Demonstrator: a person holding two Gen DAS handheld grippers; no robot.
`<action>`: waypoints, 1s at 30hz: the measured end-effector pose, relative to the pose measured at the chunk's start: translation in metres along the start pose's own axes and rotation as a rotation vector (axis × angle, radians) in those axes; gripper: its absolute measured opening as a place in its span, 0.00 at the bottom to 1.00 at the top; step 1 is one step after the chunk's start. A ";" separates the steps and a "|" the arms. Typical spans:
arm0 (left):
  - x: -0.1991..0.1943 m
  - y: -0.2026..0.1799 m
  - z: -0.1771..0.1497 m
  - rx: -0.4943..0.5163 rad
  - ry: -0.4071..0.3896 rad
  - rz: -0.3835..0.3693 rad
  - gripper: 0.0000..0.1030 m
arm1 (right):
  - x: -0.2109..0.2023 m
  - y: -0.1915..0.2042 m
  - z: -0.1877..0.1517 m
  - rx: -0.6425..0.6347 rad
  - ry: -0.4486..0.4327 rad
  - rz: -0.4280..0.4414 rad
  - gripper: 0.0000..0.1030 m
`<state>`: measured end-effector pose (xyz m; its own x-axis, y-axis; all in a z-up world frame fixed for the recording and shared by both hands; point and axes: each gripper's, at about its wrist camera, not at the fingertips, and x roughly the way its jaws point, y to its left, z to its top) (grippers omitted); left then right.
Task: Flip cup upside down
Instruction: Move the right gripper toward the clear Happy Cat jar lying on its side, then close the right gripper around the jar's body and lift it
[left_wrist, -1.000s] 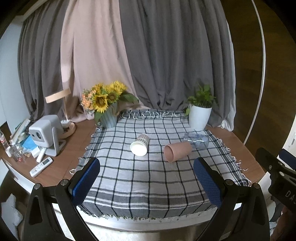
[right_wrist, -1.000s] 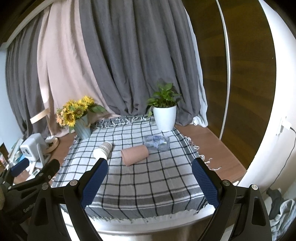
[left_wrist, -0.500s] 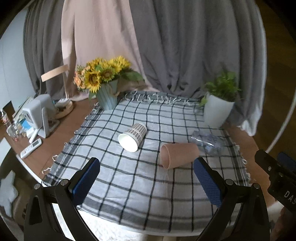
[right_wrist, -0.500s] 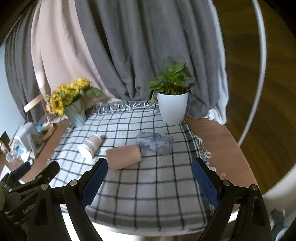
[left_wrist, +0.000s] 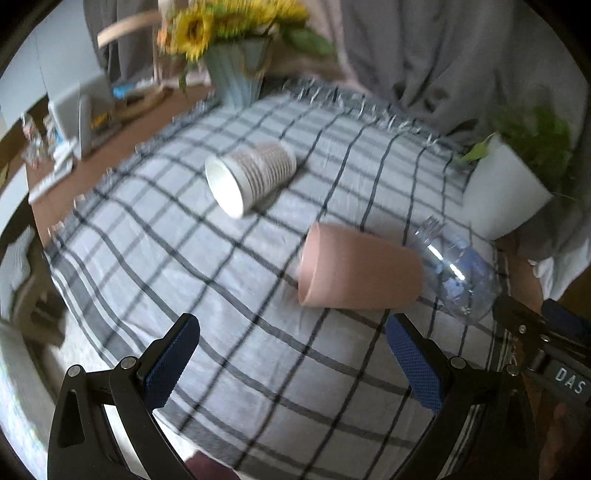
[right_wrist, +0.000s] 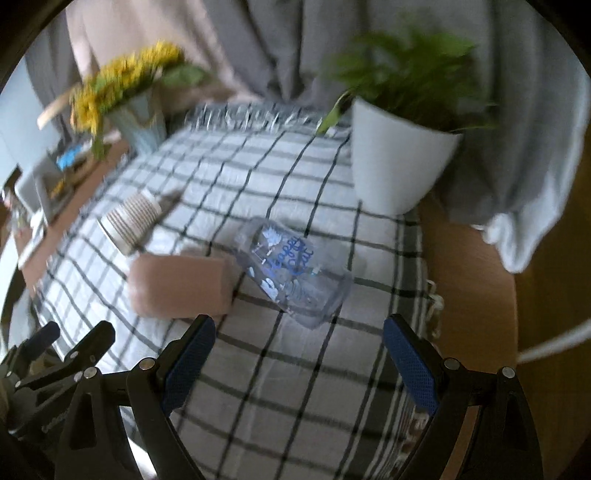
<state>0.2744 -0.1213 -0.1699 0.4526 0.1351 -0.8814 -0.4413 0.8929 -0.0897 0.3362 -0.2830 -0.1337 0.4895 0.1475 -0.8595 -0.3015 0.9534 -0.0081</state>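
Pink and lying on its side, the cup (left_wrist: 356, 275) rests on the checked cloth (left_wrist: 258, 369), mouth turned toward the left edge of the table, its base just beside a clear cup (right_wrist: 293, 271) that also lies tipped over. Blue printing shows on the clear one, too smeared to read. A striped paper cup (left_wrist: 249, 177) lies on its side farther back, well apart from the pink one. Both views are blurred, so the sunflowers (left_wrist: 221, 22) and the potted plant (right_wrist: 395, 147) at the far corners are soft shapes, and the clutter on the bare wood to the left is hard to make out. The left gripper (left_wrist: 291, 363) hangs spread wide and gripping nothing, over open cloth short of the pink cup; the right gripper (right_wrist: 299, 363) is likewise spread and unladen, just short of the clear cup (the letters "DAS" show on its body in the left view). Open cloth lies between both tools and the cups.
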 end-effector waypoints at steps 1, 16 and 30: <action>0.006 -0.003 0.000 -0.011 0.014 0.002 1.00 | 0.012 0.000 0.006 -0.030 0.029 0.003 0.90; 0.059 -0.025 -0.019 -0.198 0.172 0.016 1.00 | 0.103 0.020 0.053 -0.367 0.259 0.014 0.89; 0.075 -0.027 -0.010 -0.189 0.176 0.070 1.00 | 0.154 0.015 0.061 -0.344 0.311 0.062 0.84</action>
<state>0.3123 -0.1396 -0.2381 0.2815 0.1027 -0.9540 -0.6109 0.7859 -0.0957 0.4565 -0.2298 -0.2351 0.2095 0.0652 -0.9756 -0.6015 0.7952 -0.0761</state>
